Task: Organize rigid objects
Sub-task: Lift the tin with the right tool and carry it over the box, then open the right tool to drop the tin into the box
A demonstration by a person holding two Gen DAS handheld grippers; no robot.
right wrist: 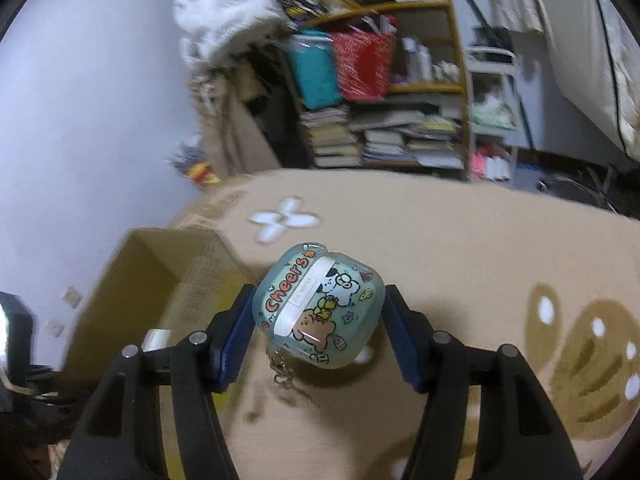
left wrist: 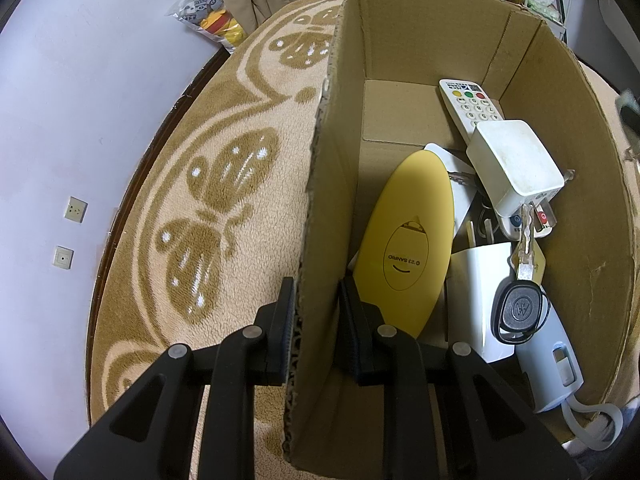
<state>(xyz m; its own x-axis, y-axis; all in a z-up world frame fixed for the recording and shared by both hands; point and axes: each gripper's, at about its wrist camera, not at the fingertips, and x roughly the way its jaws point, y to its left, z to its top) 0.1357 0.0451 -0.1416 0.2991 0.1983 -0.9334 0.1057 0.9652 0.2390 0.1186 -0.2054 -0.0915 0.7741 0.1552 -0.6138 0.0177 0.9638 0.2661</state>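
1. The left gripper point(left wrist: 316, 320) is pinched nearly closed on the near wall of the open brown cardboard box point(left wrist: 420, 32), one finger outside and one inside, steadying it on the beige patterned rug point(left wrist: 200, 200).
2. Just ahead of its inner finger, inside the box, lies a yellow oval plastic case point(left wrist: 404, 240). To that finger's right sit a white square power adapter point(left wrist: 516, 164), a white remote control with coloured buttons point(left wrist: 466, 106), a black car key on a ring point(left wrist: 520, 308) and a pale blue plug with a cord point(left wrist: 552, 368). So much of the sorting looks done.
3. The right gripper point(right wrist: 318, 316) has its jaws partly closed on a pale blue earbud case printed with cartoon animals and "Cheers" point(right wrist: 320, 304), both pads against its sides, a small chain point(right wrist: 284, 372) dangling below.
4. The box shows down to that gripper's left, so the case is held above the rug and not yet inside.
5. What remains, I judge, is carrying it over and dropping it in; whether other loose items wait elsewhere, I cannot tell.
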